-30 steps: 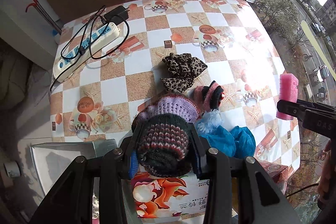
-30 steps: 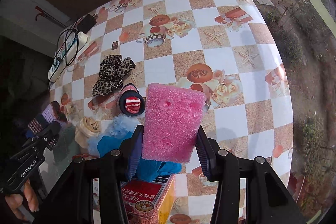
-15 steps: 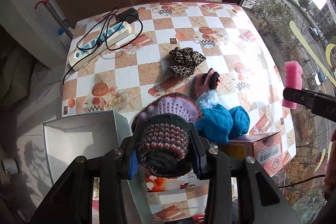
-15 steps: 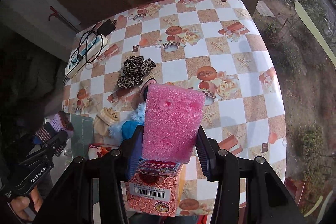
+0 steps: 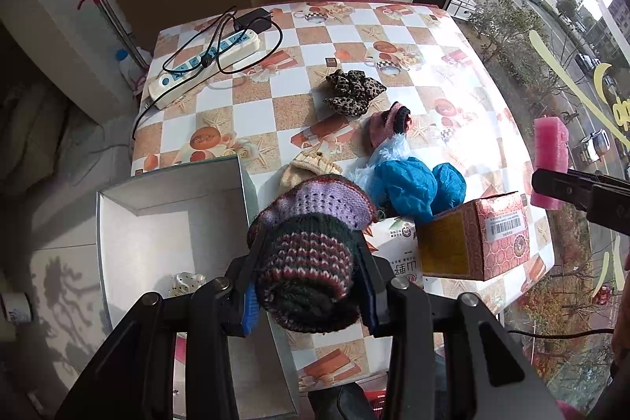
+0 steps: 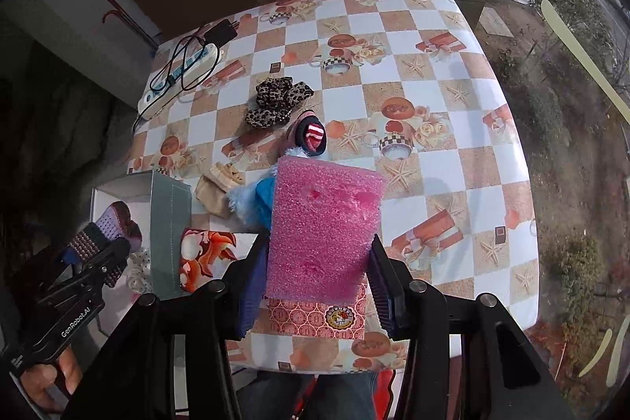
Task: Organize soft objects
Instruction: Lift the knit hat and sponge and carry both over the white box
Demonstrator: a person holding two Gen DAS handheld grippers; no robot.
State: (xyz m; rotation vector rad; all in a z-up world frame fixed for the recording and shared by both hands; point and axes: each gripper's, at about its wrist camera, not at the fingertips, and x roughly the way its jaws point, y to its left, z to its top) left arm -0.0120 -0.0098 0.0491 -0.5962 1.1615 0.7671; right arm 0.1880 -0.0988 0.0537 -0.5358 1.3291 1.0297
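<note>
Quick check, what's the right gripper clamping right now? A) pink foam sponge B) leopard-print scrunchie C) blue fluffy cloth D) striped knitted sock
A: the pink foam sponge stands upright between the right gripper fingers, while the striped knitted sock is in the left gripper.

The pink sponge [image 6: 323,231] hides most of the blue cloth [image 6: 263,199] and the top of the red patterned box [image 6: 315,317] behind it; beside that box, the grey box [image 5: 165,223] is cut by the picture's lower edge, its small spotted item [image 5: 185,282] too unclear to identify
</note>
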